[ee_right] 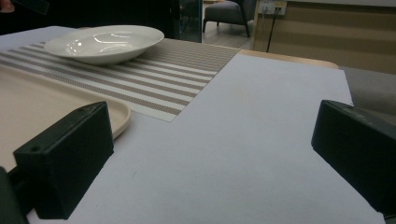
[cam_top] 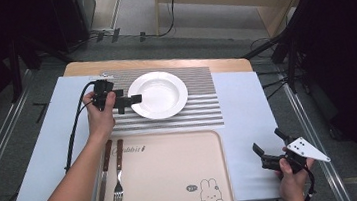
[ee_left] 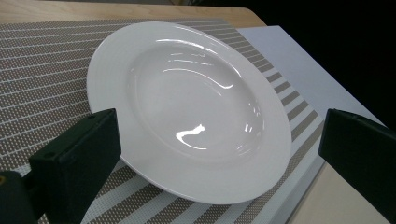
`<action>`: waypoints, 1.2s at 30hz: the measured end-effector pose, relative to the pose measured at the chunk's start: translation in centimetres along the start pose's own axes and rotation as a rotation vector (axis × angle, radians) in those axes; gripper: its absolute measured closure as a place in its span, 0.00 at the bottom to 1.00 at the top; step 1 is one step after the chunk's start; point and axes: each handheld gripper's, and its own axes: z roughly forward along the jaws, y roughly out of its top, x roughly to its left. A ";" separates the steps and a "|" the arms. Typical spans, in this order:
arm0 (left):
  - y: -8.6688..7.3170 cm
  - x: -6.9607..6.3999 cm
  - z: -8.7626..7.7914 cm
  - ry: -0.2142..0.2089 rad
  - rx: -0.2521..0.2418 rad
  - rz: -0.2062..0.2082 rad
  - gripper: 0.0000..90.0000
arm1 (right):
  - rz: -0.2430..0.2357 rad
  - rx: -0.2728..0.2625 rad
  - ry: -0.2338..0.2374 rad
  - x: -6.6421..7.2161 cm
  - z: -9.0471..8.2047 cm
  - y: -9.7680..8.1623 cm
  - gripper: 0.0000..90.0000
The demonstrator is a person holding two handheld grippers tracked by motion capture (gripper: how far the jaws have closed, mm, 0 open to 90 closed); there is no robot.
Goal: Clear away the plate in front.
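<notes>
My left gripper (cam_top: pixel 125 102) hangs at the 9 o'clock rim of the white round ceramic deep plate (cam_top: pixel 159 94), jaws spread wide, not yet touching. The plate sits on the striped woven placemat (cam_top: pixel 202 109), at 12 o'clock from the beige plastic tray (cam_top: pixel 174 176). I should come in low and take the rim squarely (glazed, slippery). My right gripper (cam_top: pixel 268 147) idles at 4 o'clock, jaws apart.

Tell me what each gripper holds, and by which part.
Nothing is held. The left gripper is open at the plate rim; the right gripper is open over the table.
</notes>
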 end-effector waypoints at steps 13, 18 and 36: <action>0.0 1.6 1.6 0.019 0.016 -0.056 0.00 | -0.001 0.004 0.001 0.0 0.0 0.0 0.00; 0.0 2.4 1.8 0.032 0.013 -0.079 0.00 | -0.001 0.005 0.002 0.0 0.0 0.0 0.00; 0.1 3.7 3.9 0.043 0.053 -0.159 0.00 | 0.004 0.003 0.007 0.0 0.1 0.0 0.00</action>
